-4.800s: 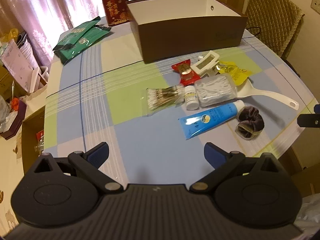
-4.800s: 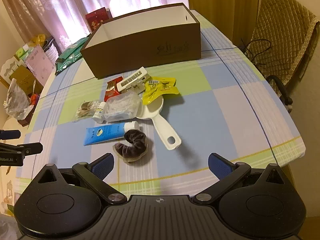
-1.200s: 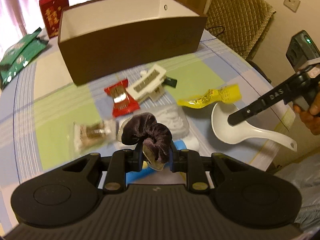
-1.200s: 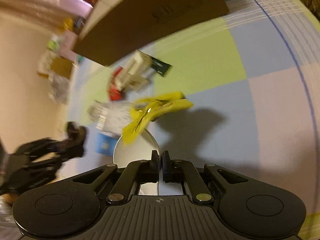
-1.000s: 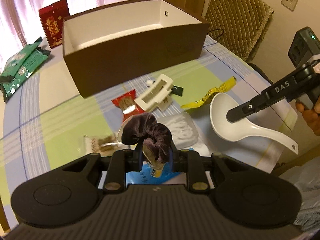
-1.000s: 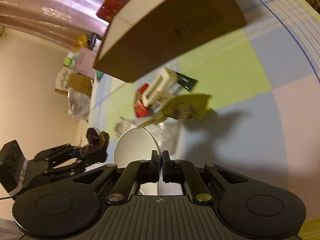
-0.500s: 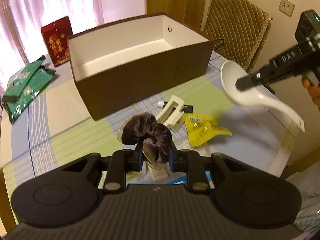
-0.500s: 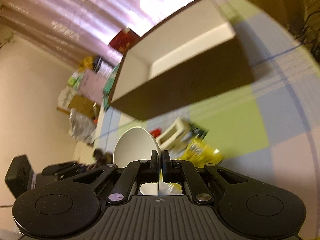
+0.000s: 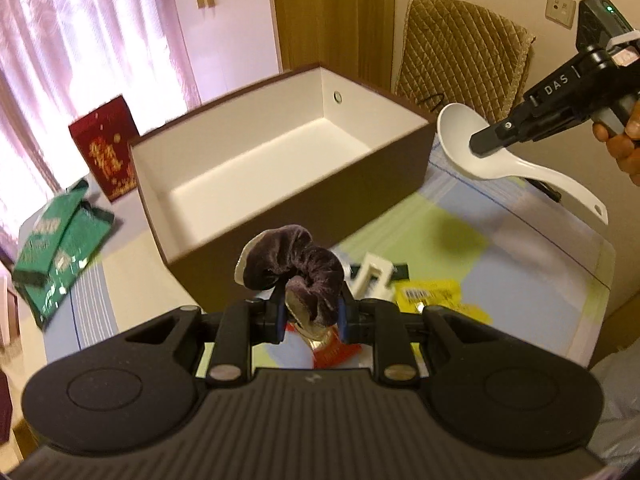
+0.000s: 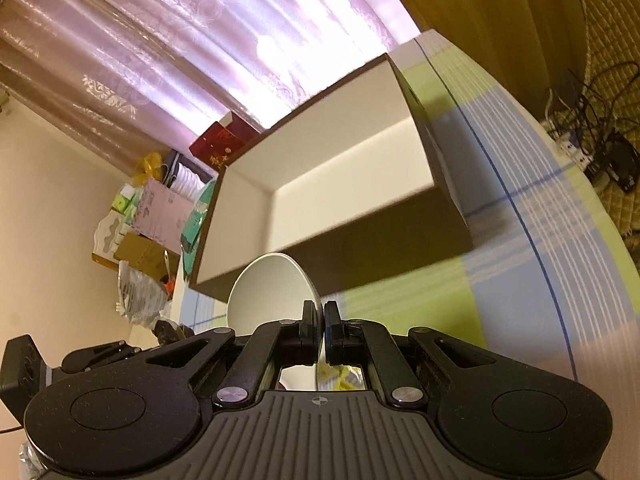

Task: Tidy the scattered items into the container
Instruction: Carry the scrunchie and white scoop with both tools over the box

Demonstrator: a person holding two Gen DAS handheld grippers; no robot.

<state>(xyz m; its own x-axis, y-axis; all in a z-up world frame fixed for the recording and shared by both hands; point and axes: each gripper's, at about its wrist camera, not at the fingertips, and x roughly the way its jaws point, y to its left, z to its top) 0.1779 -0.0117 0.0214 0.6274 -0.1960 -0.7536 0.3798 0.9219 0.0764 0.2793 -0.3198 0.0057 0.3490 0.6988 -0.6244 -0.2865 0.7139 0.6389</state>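
Observation:
My left gripper is shut on a dark velvet scrunchie, held above the table just in front of the brown box, whose white inside shows nothing in it. My right gripper is shut on the rim of a white plastic spoon; the left wrist view shows that spoon in the air beside the box's right end, handle trailing down to the right. A white hair claw, a yellow sachet and a red packet lie on the checked cloth below my left gripper.
Green packets and a red box sit left of and behind the brown box. A quilted chair stands behind the table at the right. Bags and cartons crowd the floor by the curtain.
Both grippers have risen and come closer to the box. The spoon has lifted off the table and now hangs by the box's right end. The scrunchie stays gripped.

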